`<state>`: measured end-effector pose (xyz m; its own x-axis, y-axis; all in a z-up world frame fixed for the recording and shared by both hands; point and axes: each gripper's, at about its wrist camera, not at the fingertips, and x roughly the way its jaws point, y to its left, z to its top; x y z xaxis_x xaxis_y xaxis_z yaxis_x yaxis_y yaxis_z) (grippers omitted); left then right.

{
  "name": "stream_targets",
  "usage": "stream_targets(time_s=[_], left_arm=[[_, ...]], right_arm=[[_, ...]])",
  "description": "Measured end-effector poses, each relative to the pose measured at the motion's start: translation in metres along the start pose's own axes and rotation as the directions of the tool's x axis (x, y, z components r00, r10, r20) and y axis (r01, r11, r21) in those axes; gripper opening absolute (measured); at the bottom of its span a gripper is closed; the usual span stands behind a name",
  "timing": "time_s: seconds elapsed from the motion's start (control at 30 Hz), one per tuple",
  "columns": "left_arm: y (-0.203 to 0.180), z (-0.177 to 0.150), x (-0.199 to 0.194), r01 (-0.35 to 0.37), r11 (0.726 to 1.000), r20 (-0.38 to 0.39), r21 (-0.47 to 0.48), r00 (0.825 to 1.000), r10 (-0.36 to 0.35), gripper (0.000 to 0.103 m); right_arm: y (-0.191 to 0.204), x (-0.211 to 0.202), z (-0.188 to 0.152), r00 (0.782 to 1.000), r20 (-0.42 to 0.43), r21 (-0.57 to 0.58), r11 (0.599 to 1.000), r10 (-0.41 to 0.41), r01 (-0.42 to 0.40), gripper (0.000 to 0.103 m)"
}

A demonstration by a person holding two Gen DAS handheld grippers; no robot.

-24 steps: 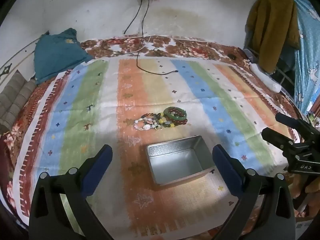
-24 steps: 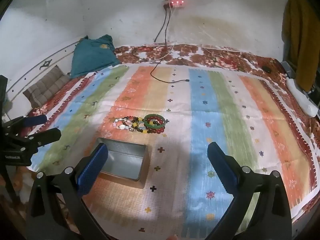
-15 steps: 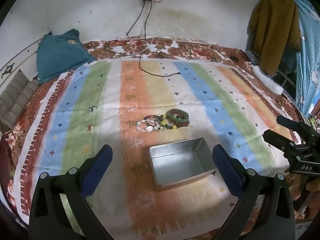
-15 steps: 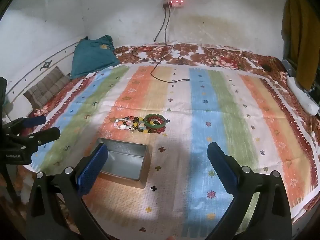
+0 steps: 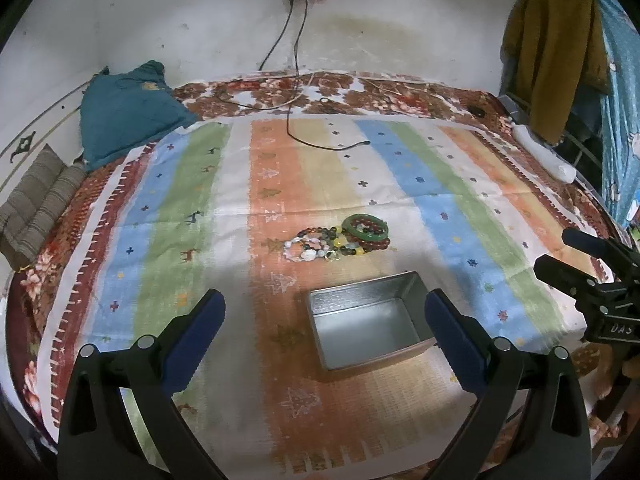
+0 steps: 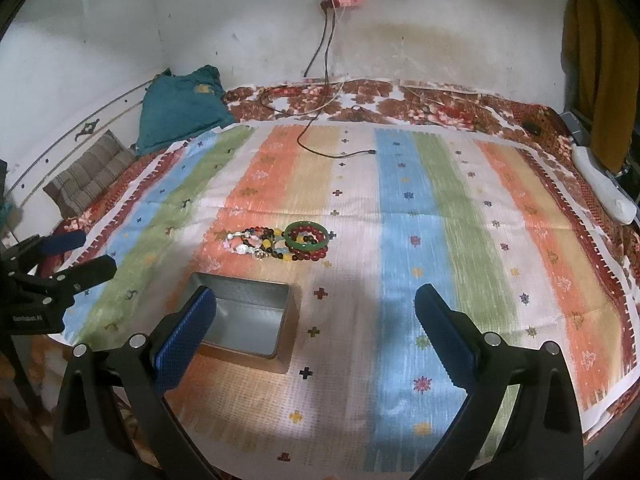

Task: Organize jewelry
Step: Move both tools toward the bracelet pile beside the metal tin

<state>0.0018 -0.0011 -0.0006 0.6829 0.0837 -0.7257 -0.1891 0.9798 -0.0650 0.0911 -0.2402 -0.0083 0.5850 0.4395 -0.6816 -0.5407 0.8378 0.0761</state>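
Striped cloth (image 5: pixel 200 184), tin (image 5: pixel 368 320), bracelets (image 5: pixel 340 238) slightly lower than before.

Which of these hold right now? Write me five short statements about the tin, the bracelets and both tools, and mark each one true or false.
1. The metal tin has nothing in it. True.
2. The bracelets lie inside the tin. False: they lie on the striped cloth beyond it.
3. The left tool is open and holds nothing. True.
4. The right tool is shut on a green bangle. False: it is open; the green bangle rests on the bracelet pile.
5. A black cable lies on the cloth's far part. True.
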Motion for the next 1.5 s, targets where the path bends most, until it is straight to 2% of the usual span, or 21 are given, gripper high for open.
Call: stream_targets(time_s=[0.7,0.9,1.5], left_arm=[[0.006,0.0,0.005,-0.017,1.0,-0.015,-0.024,1.0,0.016,0.098],[0.002,-0.002,0.006,-0.015,1.0,-0.018,-0.004,1.0,0.014,0.098],[0.014,-0.002,0.01,0.015,0.998,-0.042,-0.053,0.999,-0.017,0.098]], right_arm=[[-0.004,0.001,-0.002,1.0,-0.007,0.008,1.0,-0.003,0.004,0.101],[-0.004,0.001,-0.002,1.0,-0.008,0.012,1.0,-0.005,0.005,0.101],[-0.008,0.009,0.0,0.999,-0.029,0.027,0.999,-0.035,0.035,0.101]])
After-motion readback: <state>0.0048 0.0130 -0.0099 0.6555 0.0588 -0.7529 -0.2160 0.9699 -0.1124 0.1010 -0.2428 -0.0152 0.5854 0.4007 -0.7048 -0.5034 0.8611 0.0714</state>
